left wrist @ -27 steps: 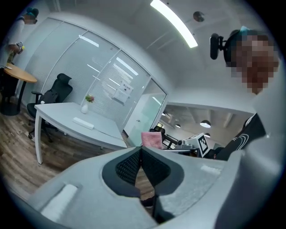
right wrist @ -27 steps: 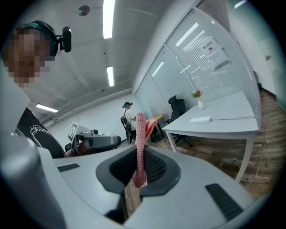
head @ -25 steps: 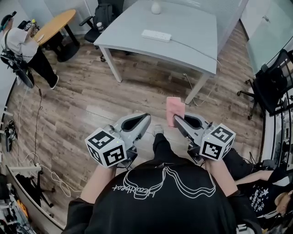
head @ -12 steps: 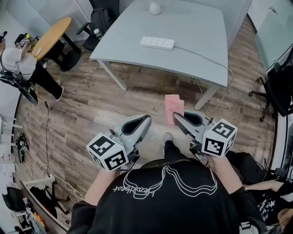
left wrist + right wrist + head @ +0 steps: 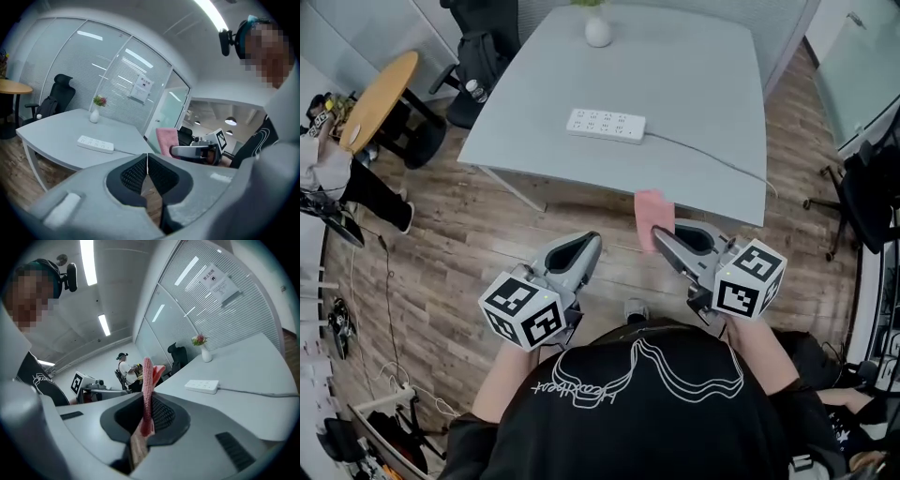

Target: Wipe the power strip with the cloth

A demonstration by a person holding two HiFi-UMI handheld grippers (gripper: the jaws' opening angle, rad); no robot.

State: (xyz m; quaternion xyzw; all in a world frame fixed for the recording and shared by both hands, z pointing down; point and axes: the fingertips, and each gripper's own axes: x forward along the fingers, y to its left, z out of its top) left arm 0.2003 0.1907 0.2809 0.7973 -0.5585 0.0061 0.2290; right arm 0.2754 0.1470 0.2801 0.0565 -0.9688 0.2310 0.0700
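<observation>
The right gripper (image 5: pixel 661 236) pinches the soft, floppy pink cloth (image 5: pixel 652 214); the left gripper (image 5: pixel 589 246) is closed, empty; the power strip (image 5: pixel 606 125) lies far off.

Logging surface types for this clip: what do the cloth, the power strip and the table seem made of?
The cloth: pink soft fabric, looks knitted; ribbed texture shows along its edge. The power strip: probably hard white plastic, smooth, moulded sockets. The table: pale grey matt top, perhaps laminate; cannot tell.
</observation>
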